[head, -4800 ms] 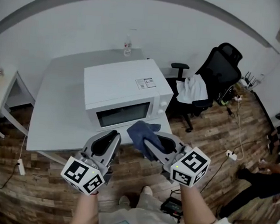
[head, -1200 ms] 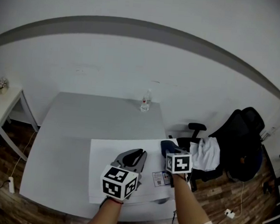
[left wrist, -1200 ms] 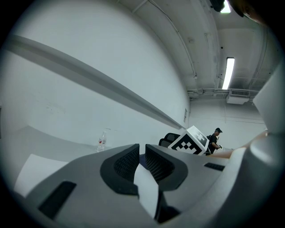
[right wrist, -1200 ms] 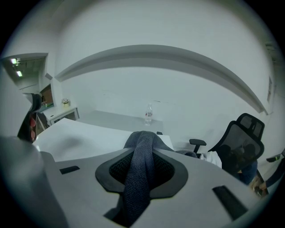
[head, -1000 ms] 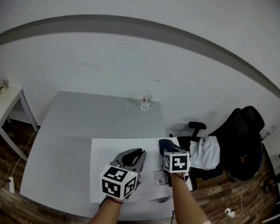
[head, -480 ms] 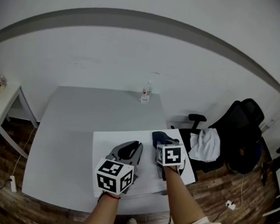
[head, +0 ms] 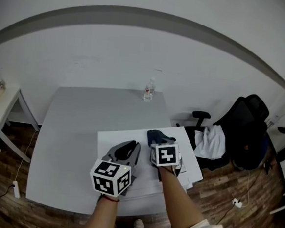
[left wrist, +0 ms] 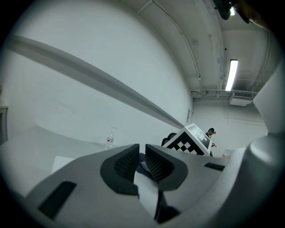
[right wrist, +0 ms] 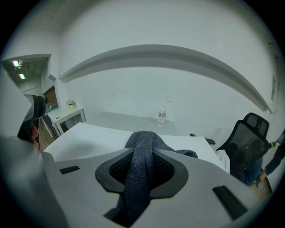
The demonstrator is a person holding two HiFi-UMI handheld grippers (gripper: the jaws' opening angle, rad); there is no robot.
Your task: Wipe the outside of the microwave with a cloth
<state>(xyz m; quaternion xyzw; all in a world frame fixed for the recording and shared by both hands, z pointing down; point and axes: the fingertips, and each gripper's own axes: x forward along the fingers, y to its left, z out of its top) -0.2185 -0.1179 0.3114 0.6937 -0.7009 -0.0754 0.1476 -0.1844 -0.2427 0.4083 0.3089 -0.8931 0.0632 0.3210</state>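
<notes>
My right gripper is clamped on the cloth. The dark blue fabric is bunched between both pads and spills out ahead of the jaws. The gripper sits over the top of the microwave, toward the back of the top panel and a little right of centre, with the cloth lying on the white surface. My right forearm comes in over the microwave's front edge and runs straight across the top, with the marker cube facing up.

My left gripper lies over the same panel, just left of the right one. Its jaws are drawn almost together, leaving only a sliver of gap and nothing in it. That wrist hangs at the microwave's front edge with the cube tilted toward me, and the jaws point back and right toward the cloth.

The microwave stands on a grey table. A bottle stands well behind the microwave, and a black chair is off to its right.
</notes>
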